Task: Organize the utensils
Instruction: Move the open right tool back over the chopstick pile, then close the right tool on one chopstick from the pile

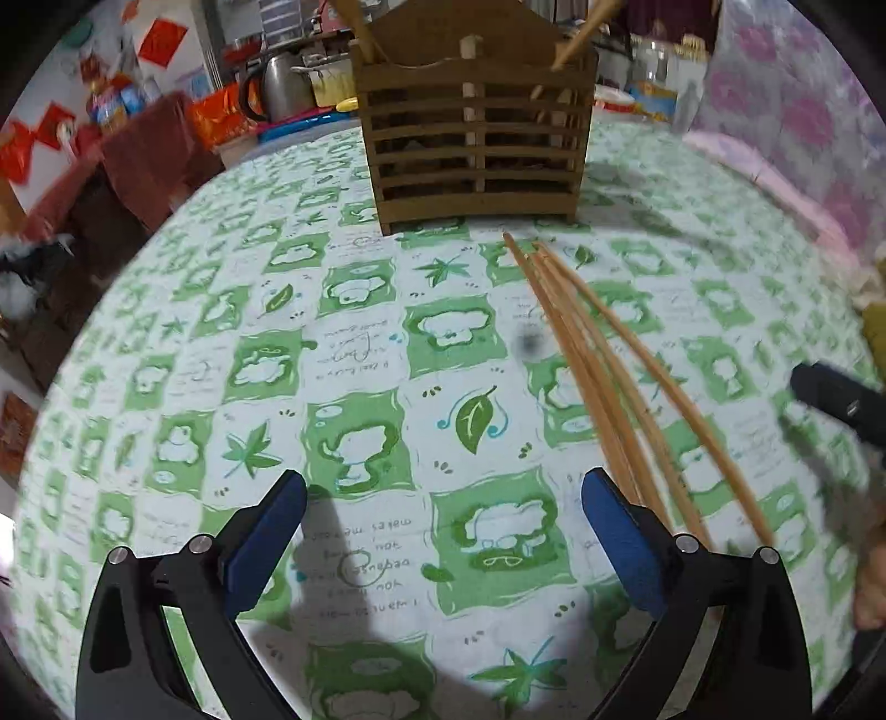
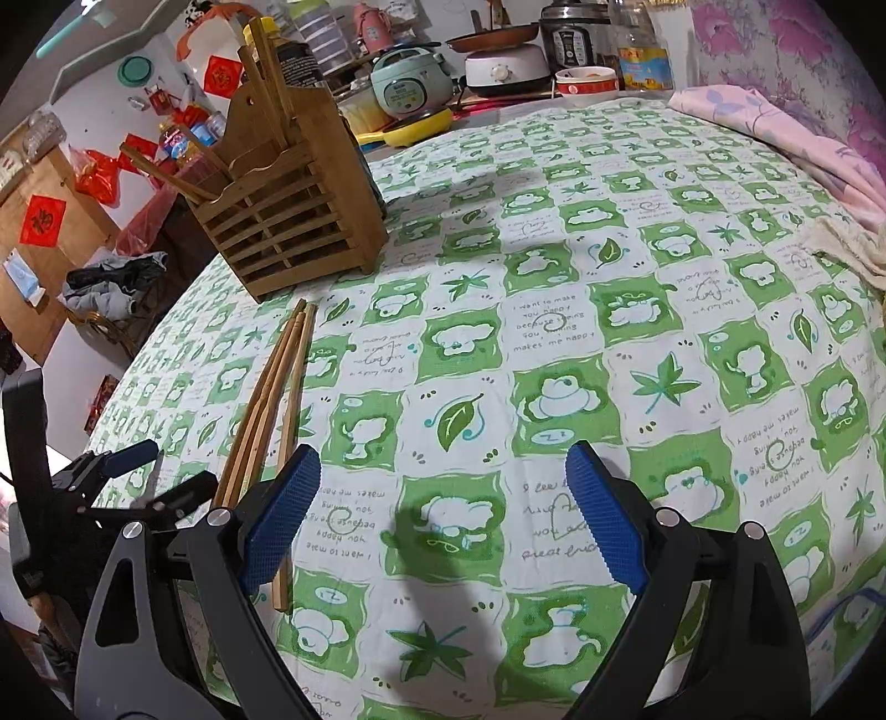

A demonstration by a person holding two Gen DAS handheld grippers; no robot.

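Note:
A brown slatted wooden utensil holder stands upright on the green-and-white patterned tablecloth, with a few chopsticks sticking out of its top. Several loose wooden chopsticks lie side by side on the cloth in front of it. My left gripper is open and empty, and the loose chopsticks run past the outside of its right finger. My right gripper hovers open over bare cloth, the chopsticks passing under its left finger. One black finger of it shows in the left wrist view.
Kitchen appliances crowd the far end: a rice cooker, a pressure cooker, a kettle. A pink floral cloth lies at the right. The table edge drops off on the left toward a cluttered floor.

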